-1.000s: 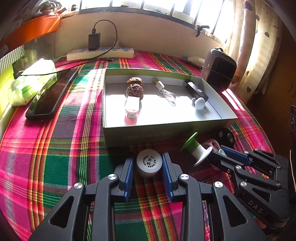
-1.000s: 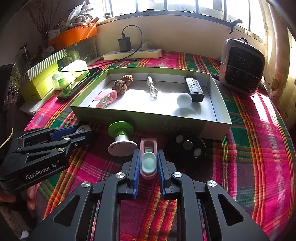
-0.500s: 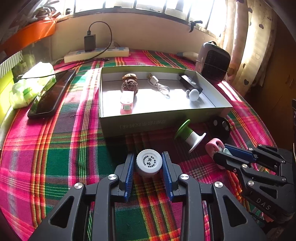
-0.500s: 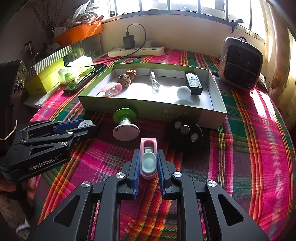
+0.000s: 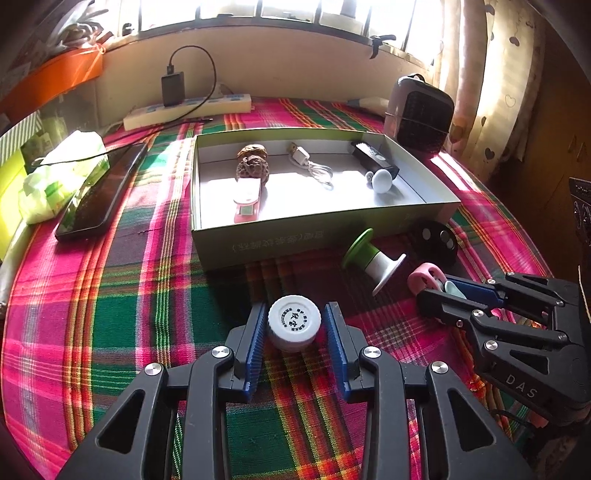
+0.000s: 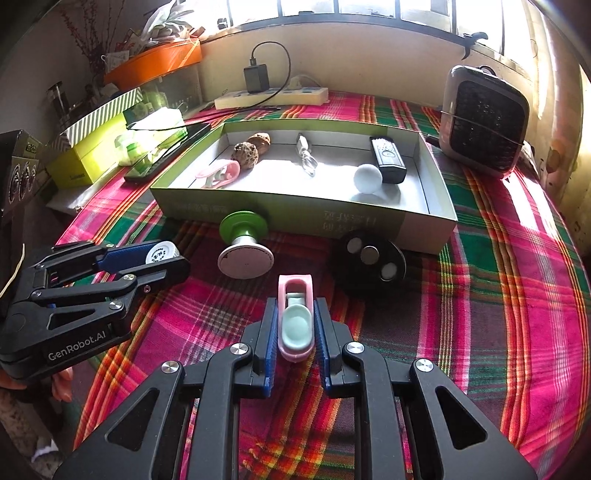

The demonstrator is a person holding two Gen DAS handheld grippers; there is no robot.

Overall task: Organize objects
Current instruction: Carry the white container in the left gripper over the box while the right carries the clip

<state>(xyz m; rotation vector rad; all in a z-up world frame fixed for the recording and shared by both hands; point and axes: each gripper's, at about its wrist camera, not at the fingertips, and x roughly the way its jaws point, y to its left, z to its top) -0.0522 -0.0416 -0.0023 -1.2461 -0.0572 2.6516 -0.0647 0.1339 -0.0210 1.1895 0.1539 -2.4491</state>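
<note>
Two items in hand, tray half filled

Left gripper [image 5: 294, 326]: fingers spread, just opened, flanking a white-capped bottle [image 5: 294, 324] that stands on the plaid table [image 5: 110, 295]; pads clear of the cap, likely a release or re-grip.
Right gripper [image 6: 295, 326]: fingers pinching a pink clip [image 6: 295, 317] low over the cloth, apparently for carrying to the tray.
Cardboard tray [image 5: 295, 236]: holds walnuts, cable, remote, white ball.
Green spool [image 5: 371, 258] and black disc [image 6: 369, 254]: loose just beside the tray's near wall, unsorted.

Sunlight's pouring thru the window [image 5: 280, 11], blowing it out w/ glare. Edges are bending, corners going dark.
</note>
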